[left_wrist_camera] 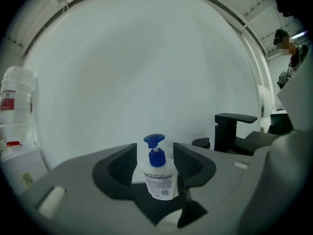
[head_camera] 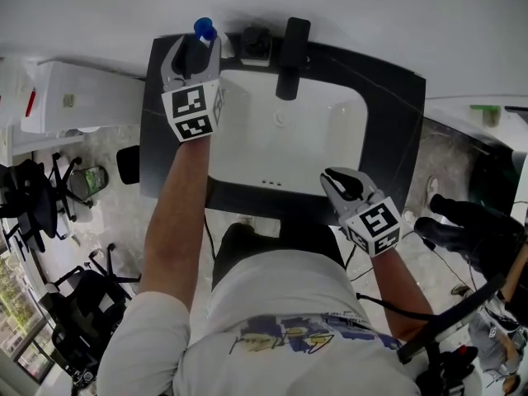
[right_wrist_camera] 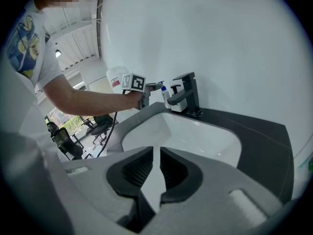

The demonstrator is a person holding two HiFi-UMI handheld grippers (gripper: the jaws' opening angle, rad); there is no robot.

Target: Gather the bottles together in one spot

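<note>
A small clear pump bottle (left_wrist_camera: 160, 180) with a blue pump head stands on the back left corner of the dark counter (head_camera: 157, 139); its blue top (head_camera: 204, 30) shows in the head view. My left gripper (left_wrist_camera: 155, 163) is open, with a jaw on each side of the bottle and the pads not pressing it. From the right gripper view I see that gripper (right_wrist_camera: 154, 86) level beside the tap, with the bottle (right_wrist_camera: 164, 92) just past it. My right gripper (head_camera: 332, 178) hangs over the sink's front edge, its jaws almost together and nothing between them (right_wrist_camera: 155, 168).
A white basin (head_camera: 247, 139) is sunk into the counter, with a black tap (head_camera: 290, 48) at the back and a small dark object (head_camera: 256, 44) to its left. A big water jug (left_wrist_camera: 17, 106) stands off to the left. Office chairs (head_camera: 37, 196) crowd the floor on the left.
</note>
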